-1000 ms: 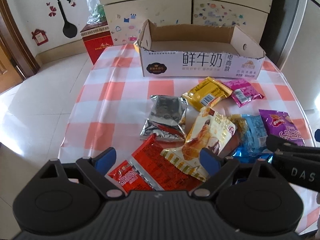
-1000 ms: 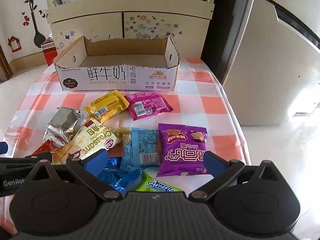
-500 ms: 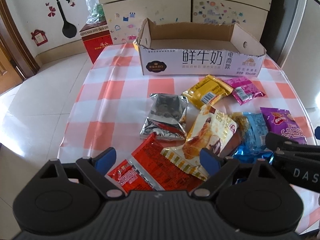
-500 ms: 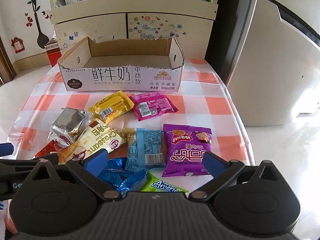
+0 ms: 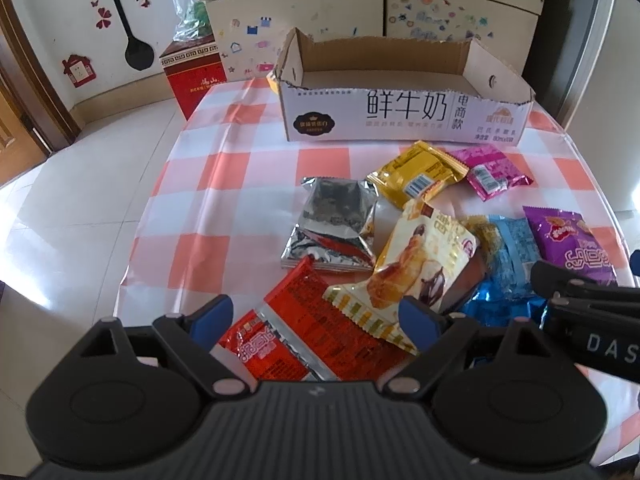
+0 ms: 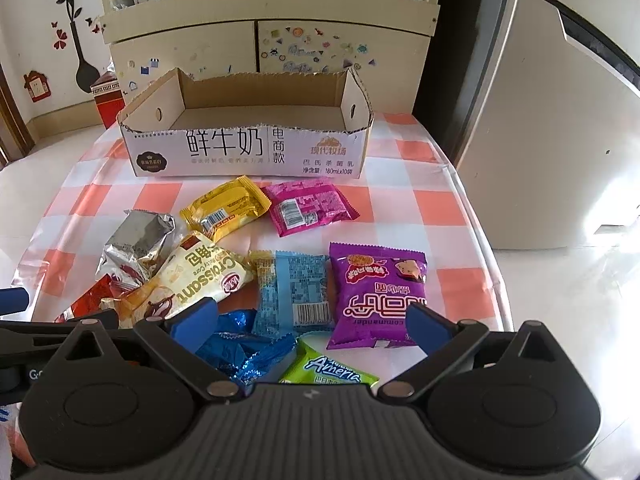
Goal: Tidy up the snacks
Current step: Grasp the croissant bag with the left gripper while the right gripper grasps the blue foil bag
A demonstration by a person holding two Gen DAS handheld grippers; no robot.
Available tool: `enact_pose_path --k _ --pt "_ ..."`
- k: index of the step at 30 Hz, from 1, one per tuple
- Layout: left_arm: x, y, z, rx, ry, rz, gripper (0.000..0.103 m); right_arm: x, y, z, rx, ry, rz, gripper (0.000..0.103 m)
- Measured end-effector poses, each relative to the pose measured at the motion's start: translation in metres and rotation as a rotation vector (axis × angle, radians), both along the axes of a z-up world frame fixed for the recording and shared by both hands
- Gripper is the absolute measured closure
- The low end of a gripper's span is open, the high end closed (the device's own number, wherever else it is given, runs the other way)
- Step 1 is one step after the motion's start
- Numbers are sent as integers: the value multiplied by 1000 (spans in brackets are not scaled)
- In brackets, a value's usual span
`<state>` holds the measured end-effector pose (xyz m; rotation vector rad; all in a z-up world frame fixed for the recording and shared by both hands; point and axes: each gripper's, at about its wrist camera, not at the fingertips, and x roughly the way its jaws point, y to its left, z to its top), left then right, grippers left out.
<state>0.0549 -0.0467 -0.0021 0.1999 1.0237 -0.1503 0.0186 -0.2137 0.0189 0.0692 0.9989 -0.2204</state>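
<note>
Several snack packets lie on the checked tablecloth point(image 5: 240, 184) in front of an empty cardboard box point(image 5: 400, 120), which also shows in the right wrist view point(image 6: 248, 148). My left gripper point(image 5: 314, 316) is open above a red packet point(image 5: 304, 320) and a cream croissant packet point(image 5: 424, 256). A silver packet point(image 5: 332, 224), yellow packet point(image 5: 416, 172) and pink packet point(image 5: 496, 168) lie beyond. My right gripper point(image 6: 314, 324) is open above a light blue packet point(image 6: 294, 292), shiny blue wrappers point(image 6: 240, 352), a green packet point(image 6: 328, 372) and a purple packet point(image 6: 376, 296).
A cabinet point(image 6: 264, 44) with cluttered shelves stands behind the table. A red carton point(image 5: 196, 76) with a plastic bag sits on the floor at the left. A white appliance point(image 6: 560, 132) stands right of the table. The right gripper's body point(image 5: 592, 332) shows at the left view's right edge.
Both grippers have moved slightly back and up, so the box and packets sit a little lower in each view. Nothing was grasped or moved.
</note>
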Motion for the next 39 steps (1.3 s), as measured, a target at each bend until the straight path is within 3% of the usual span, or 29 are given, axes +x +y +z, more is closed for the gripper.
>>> enact_pose_path --k 39 --pt "-10 2 -1 18 45 -28 15 -9 5 -1 0 36 29 4"
